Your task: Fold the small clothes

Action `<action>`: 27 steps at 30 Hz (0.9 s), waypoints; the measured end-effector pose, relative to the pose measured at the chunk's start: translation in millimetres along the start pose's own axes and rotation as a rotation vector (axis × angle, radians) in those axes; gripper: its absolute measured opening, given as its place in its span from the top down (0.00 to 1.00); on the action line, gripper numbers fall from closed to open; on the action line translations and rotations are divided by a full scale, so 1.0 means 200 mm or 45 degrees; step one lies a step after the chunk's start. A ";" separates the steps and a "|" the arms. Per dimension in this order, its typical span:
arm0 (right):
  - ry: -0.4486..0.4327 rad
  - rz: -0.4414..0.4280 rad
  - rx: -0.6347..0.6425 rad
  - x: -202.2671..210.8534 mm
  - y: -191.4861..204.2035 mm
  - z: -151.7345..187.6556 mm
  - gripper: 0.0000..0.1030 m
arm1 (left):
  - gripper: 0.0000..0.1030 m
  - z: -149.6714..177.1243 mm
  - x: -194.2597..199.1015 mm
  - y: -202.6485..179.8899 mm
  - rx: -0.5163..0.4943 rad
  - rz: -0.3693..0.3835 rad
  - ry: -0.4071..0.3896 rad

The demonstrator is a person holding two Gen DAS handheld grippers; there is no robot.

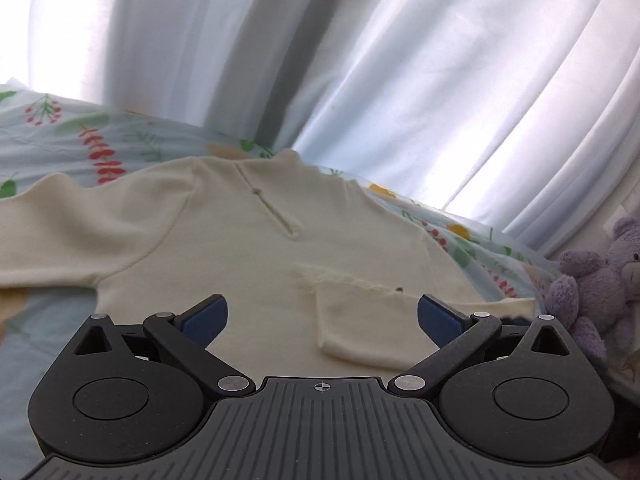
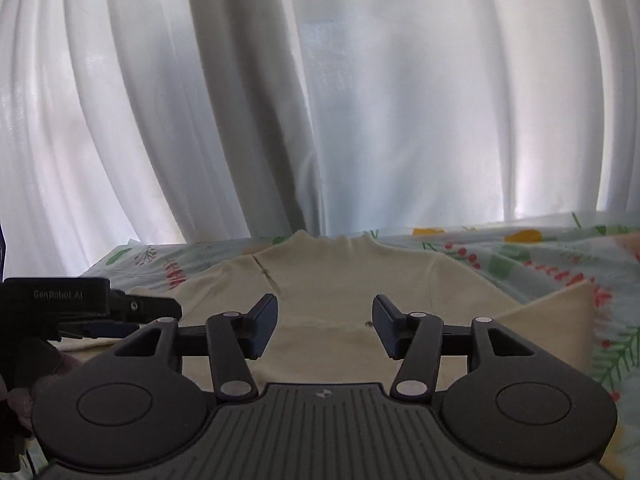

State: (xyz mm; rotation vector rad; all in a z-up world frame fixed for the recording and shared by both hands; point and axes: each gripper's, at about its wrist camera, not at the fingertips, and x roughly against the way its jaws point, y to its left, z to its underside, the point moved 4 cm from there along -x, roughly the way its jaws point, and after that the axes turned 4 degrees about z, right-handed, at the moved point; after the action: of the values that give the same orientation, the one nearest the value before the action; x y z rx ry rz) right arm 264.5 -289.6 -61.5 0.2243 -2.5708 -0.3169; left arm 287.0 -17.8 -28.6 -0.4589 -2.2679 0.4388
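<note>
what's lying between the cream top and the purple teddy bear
In the left wrist view, only a strip of flowered sheet lies between the top and the teddy.

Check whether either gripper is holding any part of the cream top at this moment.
Nothing is held. The left gripper and right gripper both stand open above the cream long-sleeved knit top, no cloth between their pads.

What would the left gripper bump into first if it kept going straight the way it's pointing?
Most likely the cream top lying on the flowery bedsheet. The left gripper is open, empty and tilted down toward the folded-over sleeve, though depth is hard to judge.
</note>
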 end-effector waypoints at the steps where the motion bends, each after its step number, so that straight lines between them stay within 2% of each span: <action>1: 0.039 0.012 -0.047 0.00 -0.03 0.04 0.49 | 0.00 -0.01 -0.06 0.01 0.021 0.030 0.035; 3: 0.096 0.058 -0.105 0.02 -0.08 0.13 0.49 | 0.05 -0.03 -0.18 0.02 0.076 0.092 0.132; 4: 0.115 0.083 -0.122 0.03 -0.11 0.16 0.49 | 0.11 -0.03 -0.24 0.03 0.111 0.108 0.179; 5: 0.127 0.107 -0.142 0.05 -0.12 0.19 0.49 | 0.22 -0.02 -0.30 0.04 0.144 0.119 0.220; 7: 0.130 0.132 -0.201 0.08 -0.17 0.22 0.49 | 0.23 0.03 -0.39 0.08 0.200 0.151 0.303; 11: 0.124 0.166 -0.318 0.11 -0.22 0.24 0.49 | 0.31 0.09 -0.50 0.08 0.215 0.185 0.387; 14: 0.128 0.188 -0.343 0.12 -0.24 0.24 0.49 | 0.37 0.09 -0.52 0.08 0.220 0.219 0.386; 16: 0.133 0.203 -0.348 0.13 -0.25 0.25 0.49 | 0.51 0.10 -0.54 0.07 0.240 0.240 0.400; 20: 0.148 0.210 -0.385 0.13 -0.26 0.27 0.49 | 0.92 0.12 -0.59 0.05 0.225 0.244 0.441; 27: 0.171 0.214 -0.407 0.08 -0.25 0.27 0.49 | 0.94 0.11 -0.62 0.04 0.228 0.255 0.409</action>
State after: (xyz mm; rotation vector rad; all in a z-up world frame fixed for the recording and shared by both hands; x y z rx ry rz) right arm 226.4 -331.2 -111.7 -0.0848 -2.3468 -0.6189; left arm 352.5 -71.1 -122.5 -0.6193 -1.8636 0.6170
